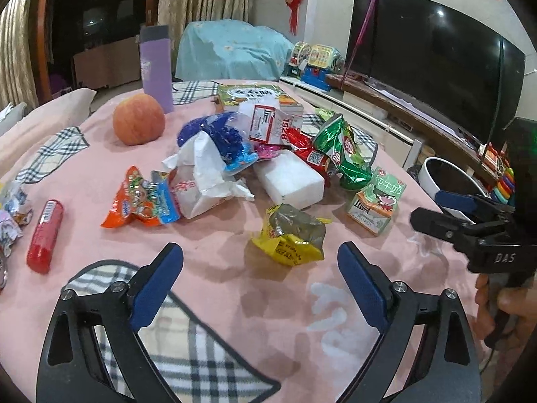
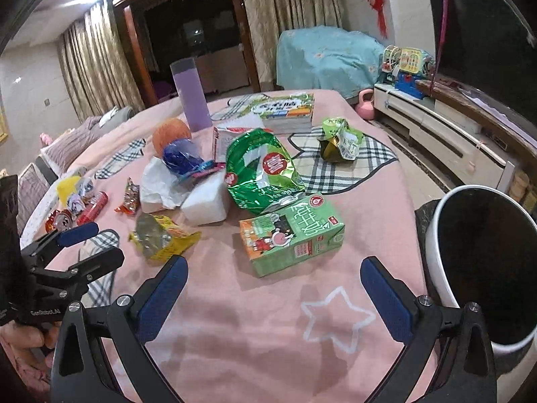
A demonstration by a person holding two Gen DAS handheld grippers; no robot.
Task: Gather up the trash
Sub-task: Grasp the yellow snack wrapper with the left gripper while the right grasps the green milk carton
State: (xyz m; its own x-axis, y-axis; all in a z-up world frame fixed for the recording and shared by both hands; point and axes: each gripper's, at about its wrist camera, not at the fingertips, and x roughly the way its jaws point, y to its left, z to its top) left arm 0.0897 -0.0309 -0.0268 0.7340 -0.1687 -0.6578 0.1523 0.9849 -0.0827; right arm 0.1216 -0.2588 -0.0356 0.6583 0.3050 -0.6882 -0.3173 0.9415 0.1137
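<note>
Here, 2 grippers, both spread wide with nothing between the pads. Left gripper (image 1: pixel 260 262): lower centre of the left view, over the pink blanket (image 1: pixel 235 288); the yellow wrapper (image 1: pixel 292 235) lies just beyond its fingertips. Right gripper (image 2: pixel 273 277): lower centre of the right view; the green milk carton (image 2: pixel 293 238) lies just ahead of it.

Right view only: white bin (image 2: pixel 436 255) with dark interior in full at the right edge, beside the blanket; the left view shows only its rim, partly hidden behind the right gripper. 1 green-and-black wrapper (image 2: pixel 340 139) lies apart at upper centre; 1 pink kettlebell (image 2: pixel 365 104) stands on the floor.

Left view only: 1 red tube (image 1: pixel 44 235) seen whole at the left.

Trash, centre heap: 1 white foam block (image 1: pixel 290 179), 1 green chip bag (image 1: pixel 342 149), 1 blue bag (image 1: pixel 218 137), 1 orange wrapper (image 1: pixel 137 199), 1 white paper bag (image 1: pixel 204 178).

Other: 1 apple (image 1: pixel 138 123), 1 purple bottle (image 1: pixel 156 67), 1 book (image 1: pixel 258 97), 1 television (image 1: pixel 433 57).
</note>
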